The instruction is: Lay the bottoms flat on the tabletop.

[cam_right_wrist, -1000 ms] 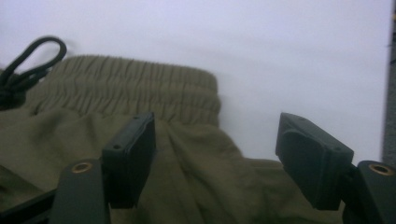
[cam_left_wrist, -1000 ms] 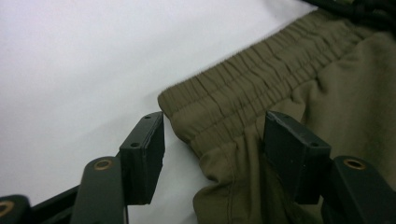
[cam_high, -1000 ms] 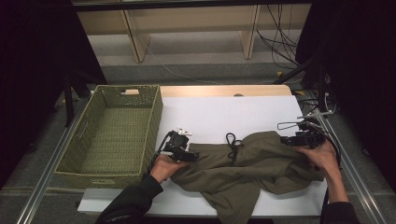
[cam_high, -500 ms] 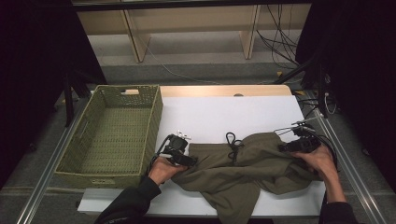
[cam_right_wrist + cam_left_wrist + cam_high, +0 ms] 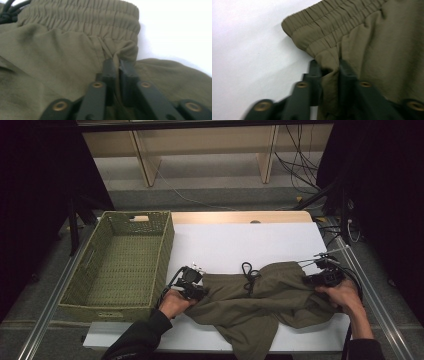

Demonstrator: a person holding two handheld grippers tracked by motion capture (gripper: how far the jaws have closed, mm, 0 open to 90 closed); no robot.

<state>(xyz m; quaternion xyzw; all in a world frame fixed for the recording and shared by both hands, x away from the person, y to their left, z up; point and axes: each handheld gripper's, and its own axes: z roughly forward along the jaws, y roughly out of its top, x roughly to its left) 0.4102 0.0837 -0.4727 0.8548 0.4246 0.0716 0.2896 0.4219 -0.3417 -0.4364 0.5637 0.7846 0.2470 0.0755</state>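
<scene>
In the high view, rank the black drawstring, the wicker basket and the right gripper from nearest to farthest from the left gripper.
1. Wicker basket, just to its left.
2. Black drawstring, mid-waistband, to the right of the left gripper.
3. Right gripper, at the trousers' far right end.

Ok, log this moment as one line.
left gripper: shut on shorts | right gripper: shut on shorts | shorts: on table | basket: empty

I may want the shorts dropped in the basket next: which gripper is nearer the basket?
The left. The left gripper sits just beside the basket's right wall, clamped on the shorts. The right gripper grips their other end, across the table.
</scene>
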